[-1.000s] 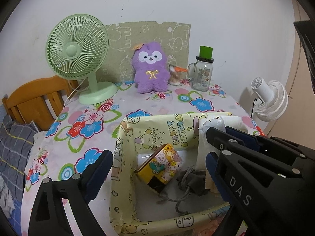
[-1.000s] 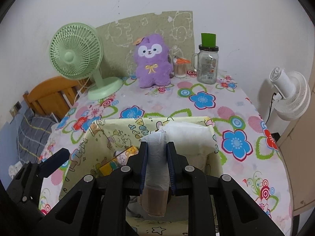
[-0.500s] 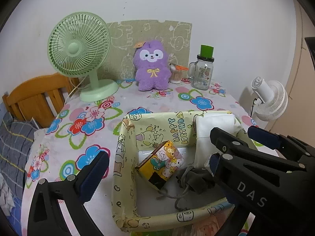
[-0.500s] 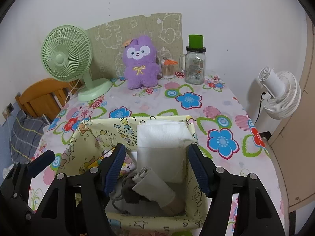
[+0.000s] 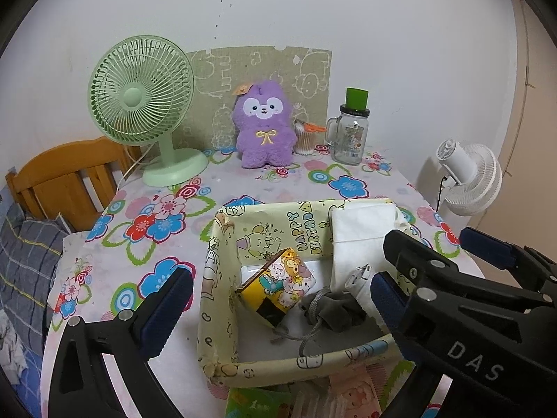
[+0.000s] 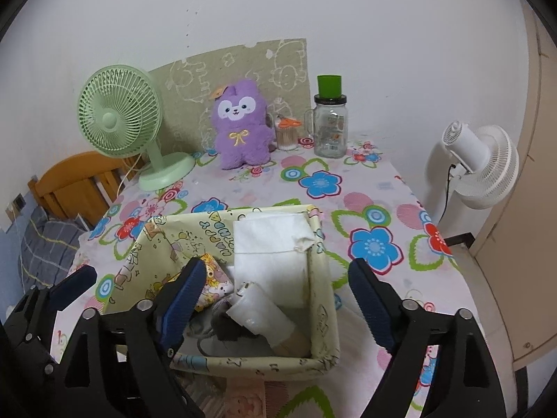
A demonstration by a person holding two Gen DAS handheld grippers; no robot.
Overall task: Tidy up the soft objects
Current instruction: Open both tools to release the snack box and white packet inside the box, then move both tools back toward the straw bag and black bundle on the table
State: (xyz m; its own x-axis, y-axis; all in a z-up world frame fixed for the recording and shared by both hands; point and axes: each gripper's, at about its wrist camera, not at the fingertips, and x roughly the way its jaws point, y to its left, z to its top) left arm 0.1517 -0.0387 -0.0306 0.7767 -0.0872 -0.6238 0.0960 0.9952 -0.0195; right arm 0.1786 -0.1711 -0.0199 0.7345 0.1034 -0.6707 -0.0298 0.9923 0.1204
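- The white roll (image 6: 259, 313) lies in the box (image 6: 322, 317), tilted: its long axis runs from the upper end near the box's middle down toward the near right corner, where a tan end shows.
- It rests on a grey pouch (image 6: 229, 327) with a cord, just in front of a folded white cloth (image 6: 269, 244) that leans on the far right wall.
- A yellow cartoon pack (image 5: 278, 285) stands tilted in the left half of the box, one corner down.
- The box is open-topped with low paper walls; it sits near the front edge of the flowered table (image 6: 376, 209).
- Table room is open behind the box, up to the purple plush (image 6: 240, 125), green fan (image 6: 120, 118) and jar (image 6: 330, 129) at the wall, and to the box's left.
- The right gripper (image 6: 275, 296) has just been opening; its jaws stand wide above the box, the roll below and between them, pads off it. It grasps nothing.
- The left gripper (image 5: 278, 306) is spread to its widest, one finger (image 5: 167, 303) over bare table left of the box, the other at the box's right side behind the right gripper's finger. It grips nothing.
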